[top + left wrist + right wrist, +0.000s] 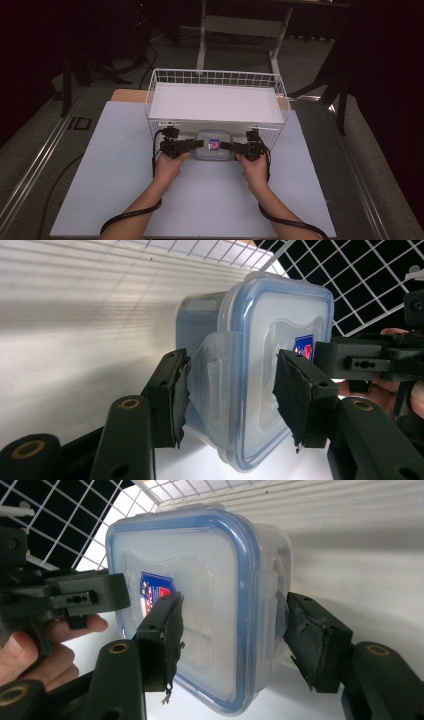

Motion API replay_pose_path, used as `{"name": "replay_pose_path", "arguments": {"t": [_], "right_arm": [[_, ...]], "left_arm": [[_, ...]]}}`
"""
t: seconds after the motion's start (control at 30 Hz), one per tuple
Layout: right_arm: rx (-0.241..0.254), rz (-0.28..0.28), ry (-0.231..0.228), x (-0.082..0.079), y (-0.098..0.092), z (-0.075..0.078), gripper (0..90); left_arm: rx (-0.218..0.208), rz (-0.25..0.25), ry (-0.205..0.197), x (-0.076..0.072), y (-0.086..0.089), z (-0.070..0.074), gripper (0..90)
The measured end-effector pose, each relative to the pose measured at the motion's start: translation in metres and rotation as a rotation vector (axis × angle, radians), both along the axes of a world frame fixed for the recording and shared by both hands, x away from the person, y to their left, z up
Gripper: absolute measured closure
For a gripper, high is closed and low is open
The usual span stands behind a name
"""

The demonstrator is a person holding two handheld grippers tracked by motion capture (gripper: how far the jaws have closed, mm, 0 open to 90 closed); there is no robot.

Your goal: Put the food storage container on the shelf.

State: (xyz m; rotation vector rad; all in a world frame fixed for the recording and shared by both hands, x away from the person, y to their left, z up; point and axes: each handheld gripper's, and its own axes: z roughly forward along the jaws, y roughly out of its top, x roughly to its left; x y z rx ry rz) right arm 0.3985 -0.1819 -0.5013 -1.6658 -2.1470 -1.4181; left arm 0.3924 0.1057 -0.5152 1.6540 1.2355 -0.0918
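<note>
A clear plastic container point(214, 145) with a blue-rimmed lid and a small red and blue label sits at the front of the white wire basket point(216, 78), lid up. My left gripper point(198, 144) holds its left side and my right gripper point(228, 146) its right side. In the left gripper view the container point(260, 365) is between the jaws of the left gripper point(232, 395), one pad on the side latch flap and one on the lid. In the right gripper view the right gripper point(232, 640) clamps the container point(210, 610) the same way, lid and latch side.
The basket carries a white board point(215, 100) as a top shelf above the container. Its wire grid point(370, 285) stands close behind the container. The white table sheet point(200, 200) spreads in front. A desk frame point(240, 25) stands on the floor behind.
</note>
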Motion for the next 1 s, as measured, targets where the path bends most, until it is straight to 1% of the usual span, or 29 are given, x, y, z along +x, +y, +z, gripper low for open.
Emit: {"name": "replay_pose_path", "arguments": {"t": [0.03,0.1,0.23,0.27,0.3,0.33,0.4,0.5,0.53,0.57,0.6,0.63,0.7,0.77,0.83,0.87,0.9,0.93,0.97,1.0], "right_arm": [[0.001,-0.003,0.001,0.000,0.000,0.000,41.3],[-0.002,-0.011,-0.013,0.000,0.001,0.000,40.6],[-0.009,-0.013,-0.058,-0.002,0.001,-0.003,40.2],[-0.009,-0.013,-0.064,-0.003,0.002,-0.003,40.8],[-0.013,-0.015,-0.073,-0.003,0.003,-0.004,41.1],[-0.020,-0.016,-0.098,-0.003,0.003,-0.004,40.6],[-0.028,-0.016,-0.102,-0.003,0.005,-0.005,39.5],[-0.023,-0.021,-0.100,-0.002,0.005,-0.005,39.2],[-0.031,-0.025,-0.100,-0.002,0.005,-0.005,38.7],[-0.035,-0.035,-0.075,-0.003,0.006,-0.005,37.4],[-0.039,-0.033,-0.079,-0.001,0.006,-0.006,37.0],[-0.038,-0.038,-0.085,-0.001,0.005,-0.008,39.1],[-0.042,-0.045,-0.084,0.001,0.006,-0.008,38.8],[-0.041,-0.050,-0.077,0.001,0.006,-0.007,38.9],[-0.058,-0.060,-0.085,0.000,0.007,-0.006,39.0],[-0.069,-0.057,-0.097,-0.001,0.007,-0.005,39.0],[-0.080,-0.048,-0.133,-0.002,0.006,-0.005,39.1],[-0.086,-0.052,-0.148,-0.004,0.005,-0.005,39.0],[-0.098,-0.058,-0.156,-0.006,0.004,-0.003,39.0],[-0.098,-0.063,-0.155,-0.009,0.003,-0.002,39.0]], "left_arm": [[0.000,-0.003,-0.004,0.000,0.000,0.000,49.3],[0.006,-0.002,-0.012,0.000,-0.001,0.000,49.1],[0.038,0.016,-0.059,-0.003,-0.005,0.002,47.9],[0.057,0.027,-0.069,-0.004,-0.006,0.003,46.2],[0.078,0.025,-0.085,-0.005,-0.008,0.003,44.8],[0.082,0.037,-0.094,-0.006,-0.010,0.003,43.7],[0.082,0.048,-0.098,-0.006,-0.011,0.002,42.9],[0.082,0.055,-0.112,-0.006,-0.010,0.000,42.6],[0.082,0.054,-0.114,-0.006,-0.009,0.000,42.7],[0.081,0.054,-0.114,-0.006,-0.009,-0.001,42.7],[0.088,0.050,-0.114,-0.005,-0.008,-0.001,42.7],[0.093,0.059,-0.108,-0.005,-0.008,-0.002,42.6],[0.065,0.068,-0.091,-0.003,-0.007,-0.004,42.4],[0.062,0.069,-0.091,-0.004,-0.007,-0.004,42.5],[0.068,0.059,-0.097,-0.005,-0.007,-0.004,42.4],[0.072,0.058,-0.099,-0.006,-0.007,-0.003,42.5],[0.062,0.066,-0.098,-0.009,-0.007,-0.002,42.5],[0.065,0.061,-0.103,-0.011,-0.007,-0.001,42.4],[0.067,0.050,-0.115,-0.013,-0.005,-0.001,42.3],[0.068,0.043,-0.122,-0.016,-0.004,0.001,41.7]]}}
